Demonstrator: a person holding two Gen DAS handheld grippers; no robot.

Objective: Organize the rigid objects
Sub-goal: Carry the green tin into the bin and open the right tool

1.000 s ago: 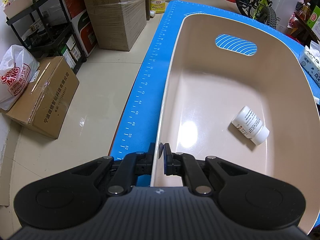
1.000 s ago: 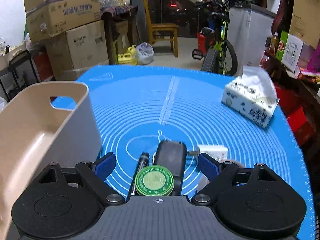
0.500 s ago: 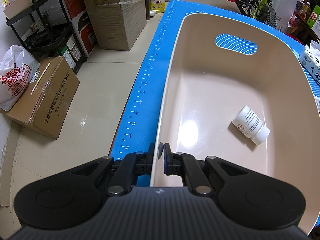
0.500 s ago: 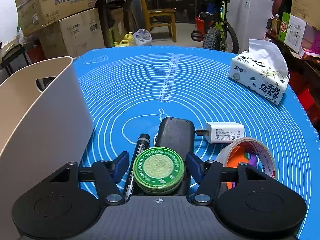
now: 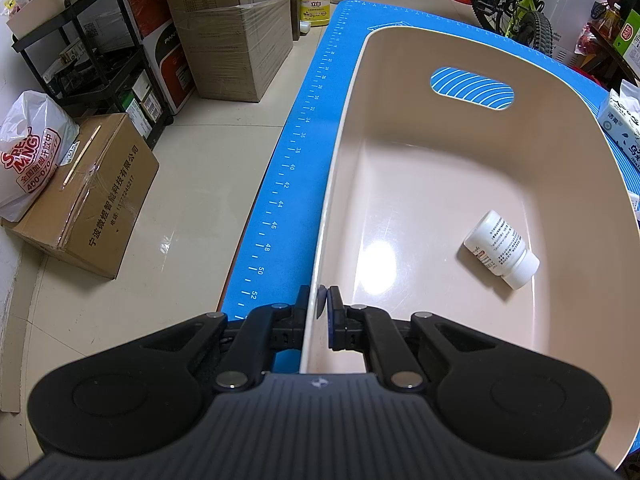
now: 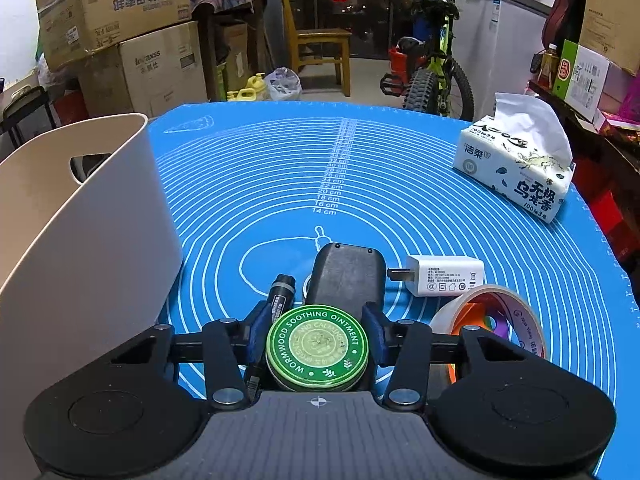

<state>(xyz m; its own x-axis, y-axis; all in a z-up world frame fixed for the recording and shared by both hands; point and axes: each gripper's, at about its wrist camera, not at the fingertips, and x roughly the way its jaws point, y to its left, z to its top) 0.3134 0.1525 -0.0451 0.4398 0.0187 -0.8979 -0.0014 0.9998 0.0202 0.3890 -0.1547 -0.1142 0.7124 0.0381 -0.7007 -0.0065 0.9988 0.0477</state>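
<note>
Our right claw (image 6: 317, 344) has its blue pads pressed on either side of a round green tin (image 6: 317, 349), so we hold it by its rim, near the middle of the blue mat (image 6: 360, 184). We judge the tin light, stiff and rather slick, being smooth painted metal with a flat lid, so a grip across its widest part seems right and a squeeze should not harm it. Under and just beyond it lie a black marker (image 6: 280, 292) and a dark rounded plastic case (image 6: 346, 276); to the right sit a white charger (image 6: 444, 276) and a roll of tape (image 6: 492, 316), with a soft tissue pack (image 6: 516, 176) far right. Our left claw (image 5: 318, 322) is pinched narrow on the near wall of the beige bin (image 5: 400, 184), a smooth, glossy plastic tub with a handle slot at its far end. Inside it a small white pill bottle (image 5: 502, 249) lies on its side, towards the right.
</note>
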